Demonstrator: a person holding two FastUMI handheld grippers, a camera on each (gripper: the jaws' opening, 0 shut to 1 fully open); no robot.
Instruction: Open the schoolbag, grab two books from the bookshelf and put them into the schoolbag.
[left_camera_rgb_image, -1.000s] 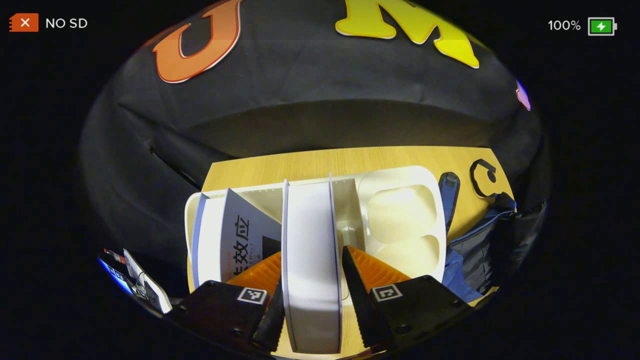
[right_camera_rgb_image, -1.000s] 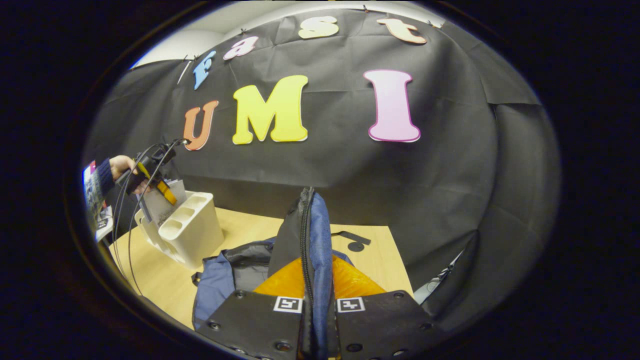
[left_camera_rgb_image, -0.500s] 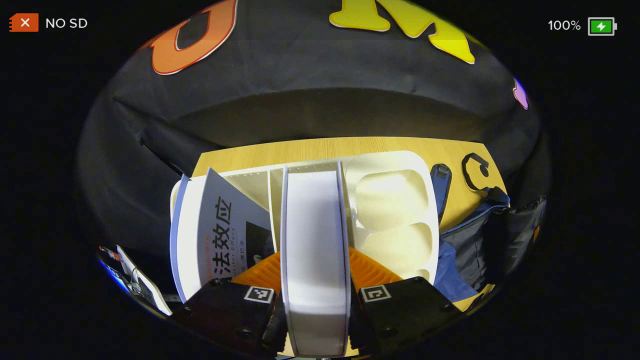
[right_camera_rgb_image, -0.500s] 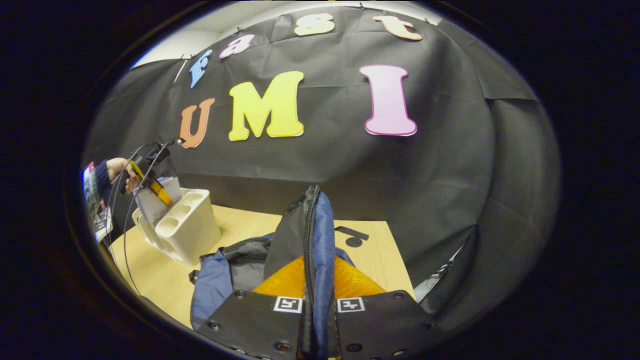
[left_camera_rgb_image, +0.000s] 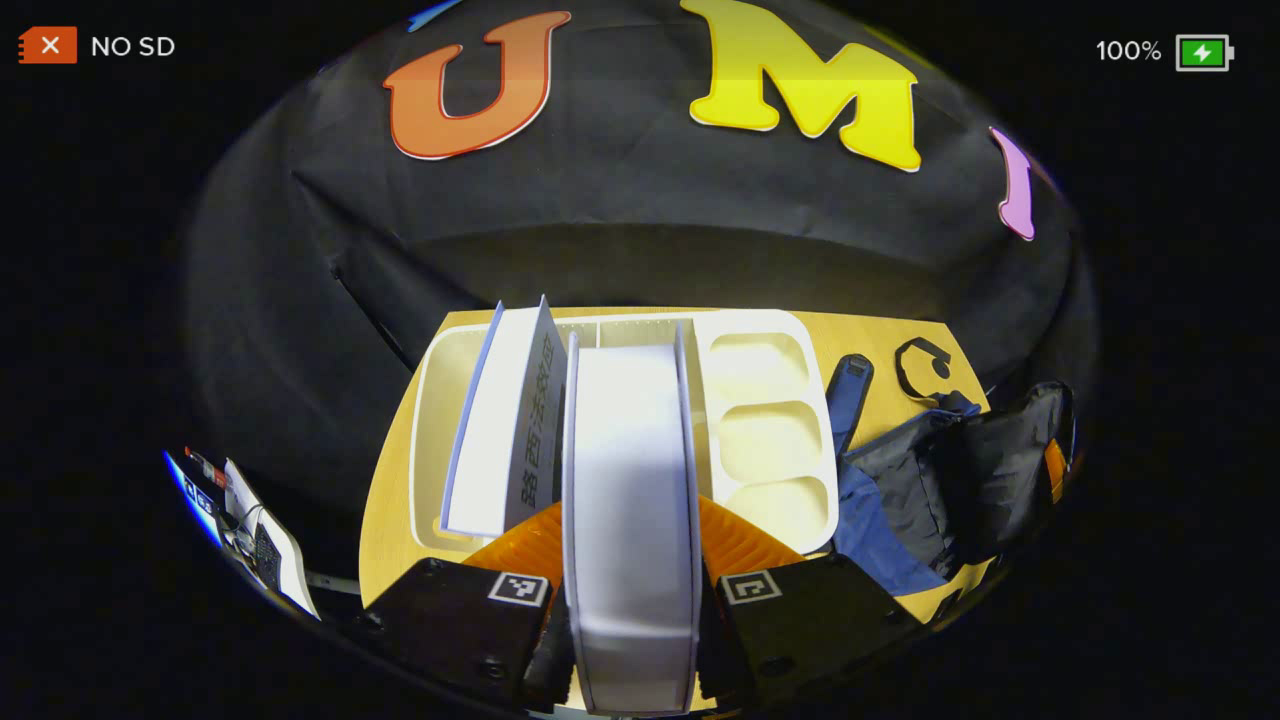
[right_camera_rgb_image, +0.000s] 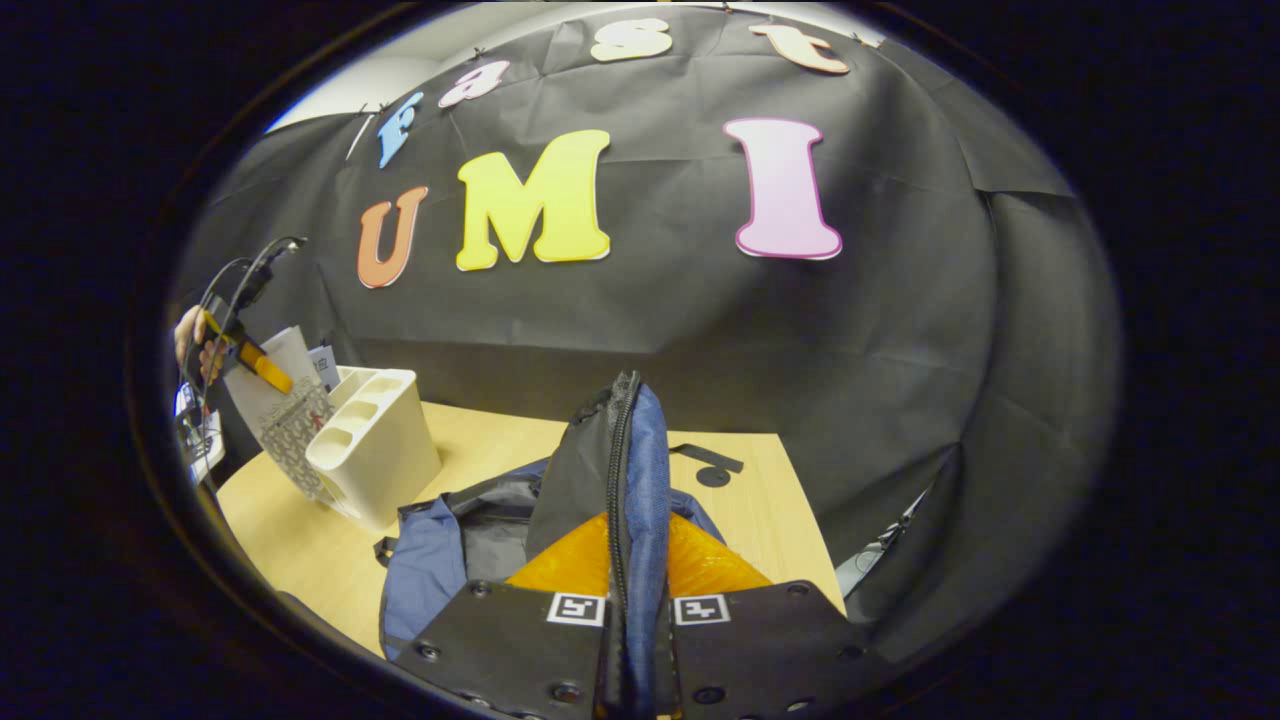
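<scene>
Wooden tabletop (right_camera_rgb_image: 480, 440) carries everything. Nearest, the left gripper (left_camera_rgb_image: 632, 610) clamps a white book (left_camera_rgb_image: 630, 500) edge-on above the cream bookshelf (left_camera_rgb_image: 770, 440); another book (left_camera_rgb_image: 500, 420) leans beside it. Beyond, the right gripper (right_camera_rgb_image: 637, 640) pinches the blue schoolbag (right_camera_rgb_image: 640, 470) flap upright.

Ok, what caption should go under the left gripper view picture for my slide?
Left gripper shut on a white book, beside the cream plastic bookshelf.

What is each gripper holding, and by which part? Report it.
The left gripper is shut on a white book, clamping the covers at its near end. The right gripper is shut on the schoolbag, pinching its zippered opening edge.
</scene>
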